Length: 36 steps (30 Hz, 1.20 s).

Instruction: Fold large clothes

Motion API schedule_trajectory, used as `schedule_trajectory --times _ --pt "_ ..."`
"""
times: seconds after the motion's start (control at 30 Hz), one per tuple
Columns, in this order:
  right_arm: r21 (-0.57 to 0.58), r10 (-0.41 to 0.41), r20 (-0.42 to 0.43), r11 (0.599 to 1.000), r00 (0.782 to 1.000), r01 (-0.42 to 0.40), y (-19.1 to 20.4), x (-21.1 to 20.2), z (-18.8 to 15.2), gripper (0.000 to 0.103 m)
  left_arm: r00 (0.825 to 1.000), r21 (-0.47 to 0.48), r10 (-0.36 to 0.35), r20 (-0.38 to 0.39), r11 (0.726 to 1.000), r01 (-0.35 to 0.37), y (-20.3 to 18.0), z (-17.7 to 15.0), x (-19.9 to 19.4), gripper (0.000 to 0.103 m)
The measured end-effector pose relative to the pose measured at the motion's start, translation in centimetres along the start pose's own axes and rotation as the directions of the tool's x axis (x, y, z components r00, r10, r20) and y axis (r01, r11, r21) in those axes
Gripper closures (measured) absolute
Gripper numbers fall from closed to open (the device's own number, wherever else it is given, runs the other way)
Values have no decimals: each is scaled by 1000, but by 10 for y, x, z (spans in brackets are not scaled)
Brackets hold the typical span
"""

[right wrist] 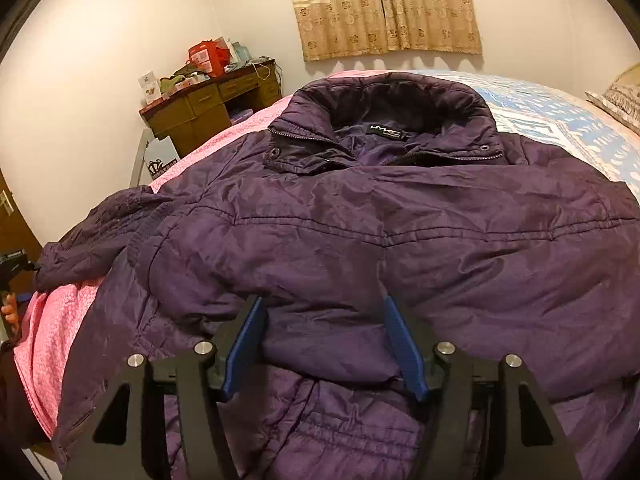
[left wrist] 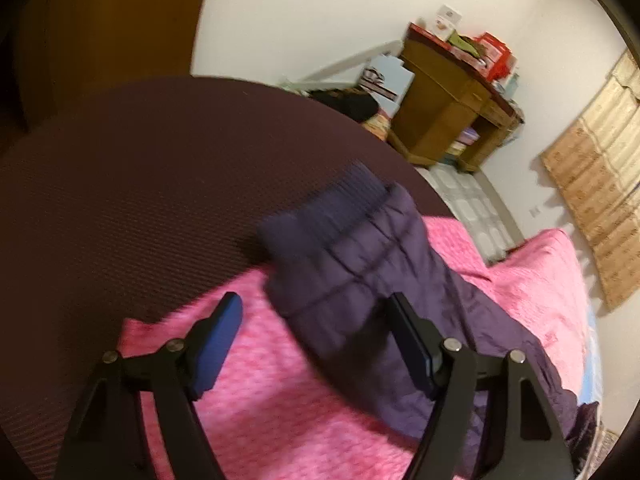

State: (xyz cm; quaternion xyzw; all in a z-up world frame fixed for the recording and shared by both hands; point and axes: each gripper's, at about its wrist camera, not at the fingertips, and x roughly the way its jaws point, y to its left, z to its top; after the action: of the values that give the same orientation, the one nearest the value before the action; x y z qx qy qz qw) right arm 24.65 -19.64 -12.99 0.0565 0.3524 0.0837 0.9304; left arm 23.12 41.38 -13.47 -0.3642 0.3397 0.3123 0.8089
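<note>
A large dark purple padded jacket (right wrist: 400,232) lies face up on the bed, collar at the far end. One sleeve is folded across its chest. My right gripper (right wrist: 324,312) is open just above the lower edge of that folded sleeve, holding nothing. In the left wrist view the other sleeve (left wrist: 360,264) with its ribbed cuff (left wrist: 340,200) lies on the pink bedspread (left wrist: 260,392). My left gripper (left wrist: 316,308) is open and empty, its right finger (left wrist: 408,336) beside the sleeve.
A dark maroon ribbed cloth (left wrist: 140,184) covers the left of the left wrist view. A wooden desk (right wrist: 212,108) with clutter stands by the wall. A curtain (right wrist: 384,8) hangs behind the bed. A blue patterned sheet (right wrist: 560,120) and a pillow (right wrist: 620,100) lie at the right.
</note>
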Motion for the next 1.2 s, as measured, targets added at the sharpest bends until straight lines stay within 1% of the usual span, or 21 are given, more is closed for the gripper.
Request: schedule_trajectory --times 0.1,0.17,0.23,0.3,0.33,0.4,0.43,0.5,0.57,0.63,0.67,0.77,0.83,0.9,0.93,0.97,1.03,1.07,1.13,1.17,1.2 --pt "0 2 1 1000 1000 -2 1 1 1 39 1000 5 -24 -21 1000 24 -15 -5 10 27" --pt "5 9 3 1000 1000 -9 0 0 0 38 1000 35 -2 3 999 2 -22 -3 13 27" --pt "11 17 7 1000 1000 -17 -1 -1 -1 38 999 54 19 26 998 -20 -27 -3 14 31" --pt "13 21 10 1000 1000 -21 -2 -2 -2 38 999 69 29 42 997 -32 -30 -2 15 40" --pt "13 23 12 1000 1000 -23 -2 -2 -2 38 999 75 27 47 997 -30 -26 -4 12 43" --pt "13 28 14 1000 999 -28 -4 -2 -2 37 998 87 14 63 996 -19 -23 -4 9 56" --pt "14 32 16 999 999 -33 -5 -2 -3 36 998 95 3 69 995 -10 -23 -5 7 59" --pt "14 37 18 999 999 -37 -4 -3 -3 36 996 112 -11 88 994 1 -22 -9 -2 75" --pt "13 38 18 999 999 -39 -4 -3 -3 35 993 134 0 115 991 -16 -31 -8 -10 80" --pt "12 38 18 999 999 -38 -4 -3 -3 35 986 160 15 165 986 -41 -46 -6 -24 81" --pt "12 38 19 999 999 -38 -4 -3 -3 35 980 179 7 197 983 -43 -55 -5 -35 81" --pt "14 41 20 999 999 -41 -5 -3 -3 35 952 250 -12 307 966 -69 -84 -8 -70 81" --pt "19 47 22 999 999 -47 -5 -3 -3 35 939 270 -38 341 961 -59 -97 -6 -86 80" --pt "24 54 25 998 998 -54 -7 -4 -3 35 942 257 -82 326 966 -5 -99 0 -94 80" --pt "28 58 27 998 998 -59 -8 -5 -3 35 946 246 -95 309 969 17 -97 5 -94 80" --pt "33 64 29 997 998 -65 -9 -5 -4 35 949 240 -96 301 971 23 -93 7 -95 79" --pt "40 73 32 996 997 -75 -10 -6 -4 35 950 255 -84 302 967 4 -86 11 -89 76" --pt "43 78 34 996 996 -79 -11 -6 -4 35 951 268 -73 301 963 -11 -84 7 -88 74" --pt "47 84 36 995 996 -85 -12 -6 -4 35 959 283 -44 278 958 -38 -71 4 -81 73" --pt "48 85 36 995 996 -87 -12 -6 -4 35 966 276 -34 254 960 -39 -67 6 -73 73" --pt "48 86 38 995 996 -88 -12 -6 -4 35 973 265 -26 231 964 -37 -61 8 -66 71"
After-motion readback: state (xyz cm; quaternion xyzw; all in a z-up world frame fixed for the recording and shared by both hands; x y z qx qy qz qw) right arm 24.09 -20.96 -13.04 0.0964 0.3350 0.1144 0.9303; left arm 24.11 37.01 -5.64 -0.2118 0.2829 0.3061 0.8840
